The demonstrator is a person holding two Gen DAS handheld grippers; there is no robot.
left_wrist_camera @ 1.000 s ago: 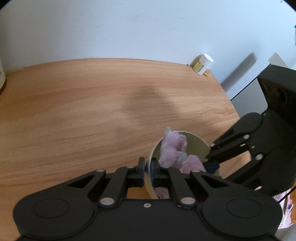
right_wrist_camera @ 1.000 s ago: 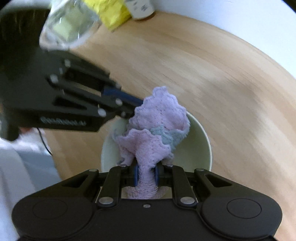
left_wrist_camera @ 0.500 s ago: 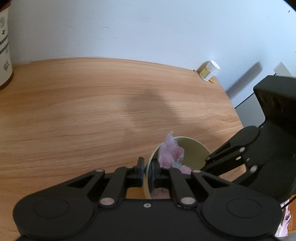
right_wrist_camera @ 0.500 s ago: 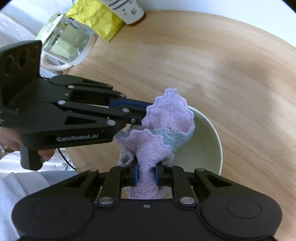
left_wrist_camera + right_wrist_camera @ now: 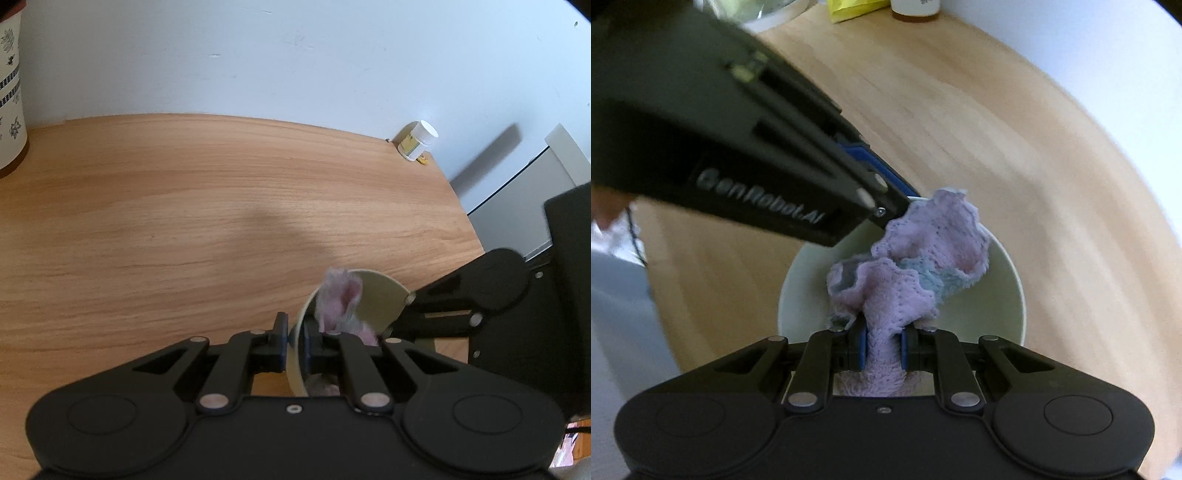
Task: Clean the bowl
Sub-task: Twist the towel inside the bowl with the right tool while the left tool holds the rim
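Note:
A pale green bowl [image 5: 1008, 295] stands on the wooden table. My left gripper [image 5: 294, 345] is shut on the bowl's rim [image 5: 297, 332], one finger outside and one inside. My right gripper [image 5: 882, 349] is shut on a bunched pink-lilac cloth [image 5: 923, 258] that fills the middle of the bowl. In the left wrist view the cloth [image 5: 338, 299] sticks up above the rim, and the right gripper's black body [image 5: 480, 306] reaches in from the right. In the right wrist view the left gripper's black arm [image 5: 738, 158] crosses from the upper left to the bowl's far rim.
A small white jar [image 5: 417, 140] sits at the table's far right corner by the wall. A patterned canister [image 5: 11, 92] stands at the far left. A yellow packet [image 5: 853, 7] lies at the far table edge. The table's right edge [image 5: 469, 229] drops off near the bowl.
The right gripper has swung the cloth round inside the bowl. The left gripper's arm now looms closer and larger in the right wrist view. Both grips are unchanged.

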